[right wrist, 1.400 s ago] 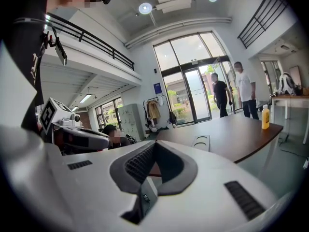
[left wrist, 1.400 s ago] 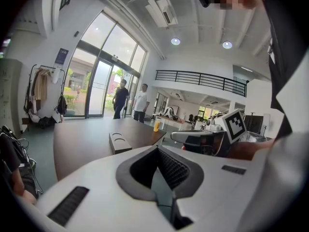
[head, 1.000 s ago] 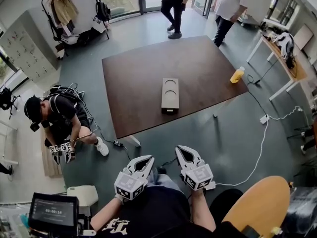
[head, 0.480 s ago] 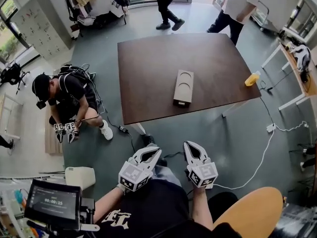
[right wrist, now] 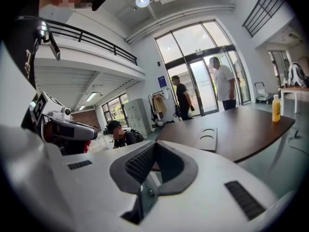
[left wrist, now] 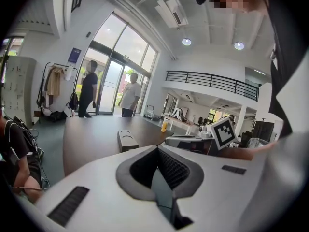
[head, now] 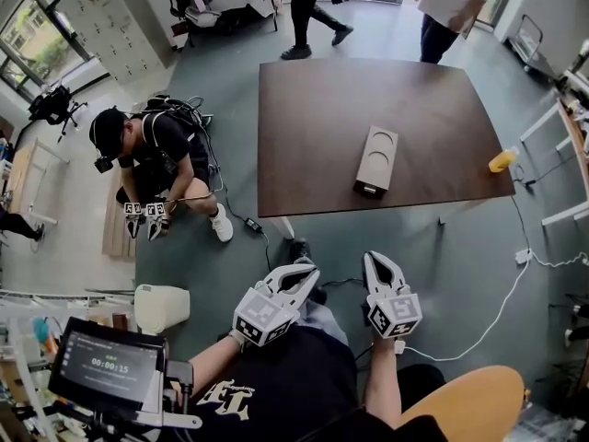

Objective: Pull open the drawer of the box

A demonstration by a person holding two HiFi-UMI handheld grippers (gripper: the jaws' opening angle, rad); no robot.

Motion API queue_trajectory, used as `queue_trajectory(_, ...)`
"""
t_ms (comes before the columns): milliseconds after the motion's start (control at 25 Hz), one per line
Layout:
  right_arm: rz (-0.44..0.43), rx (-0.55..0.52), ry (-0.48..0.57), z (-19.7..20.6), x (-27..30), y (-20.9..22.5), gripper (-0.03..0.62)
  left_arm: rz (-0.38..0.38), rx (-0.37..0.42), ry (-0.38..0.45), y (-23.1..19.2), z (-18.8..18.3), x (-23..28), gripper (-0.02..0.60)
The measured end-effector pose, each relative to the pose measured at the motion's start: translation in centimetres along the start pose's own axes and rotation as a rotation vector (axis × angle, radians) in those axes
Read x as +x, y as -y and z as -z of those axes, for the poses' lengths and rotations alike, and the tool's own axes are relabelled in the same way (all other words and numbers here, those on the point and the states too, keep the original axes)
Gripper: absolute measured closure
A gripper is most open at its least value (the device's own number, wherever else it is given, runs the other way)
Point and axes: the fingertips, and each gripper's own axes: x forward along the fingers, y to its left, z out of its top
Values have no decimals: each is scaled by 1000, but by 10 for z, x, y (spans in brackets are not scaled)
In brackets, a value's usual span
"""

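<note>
Wooden box (head: 376, 159), 12 o'clock on tabletop (head: 313, 136): likely rigid, light, slide-prone; hold drawer front (head: 370, 190), near end. Clenched, empty: left tongs (head: 311, 268), right tongs (head: 373, 257).

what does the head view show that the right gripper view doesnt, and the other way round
Only the head view: the timer screen and the floor round the table's legs. Only the right gripper view: the balcony railing, a ceiling light and the right gripper close up, jaws shut on nothing. Both: the brown table, the box on it, the yellow bottle and the crouching person.
</note>
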Motion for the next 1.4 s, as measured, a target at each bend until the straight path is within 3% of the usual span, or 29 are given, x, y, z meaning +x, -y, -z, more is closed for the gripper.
queue_trajectory(200,7,-1,-9,2,9,8,606,64,20,30,15,-6,8,575)
queue_trajectory(400,33,23,-11,1,20,23,595,83,20,35,19,-8,15,575)
queue_trajectory(720,46,236,28,4,45,66,559,73,-15,24,13,-3,22,575)
queue_trajectory(880,49,394,32,17,62,92,539,60,-37,28,9,-5,21,575)
queue_trajectory(1160,78,578,-1,45,81,128,530,45,-70,22,6,-6,26,575)
queue_trajectory(1400,122,725,-20,69,132,154,530,53,-96,11,-32,-21,43,575)
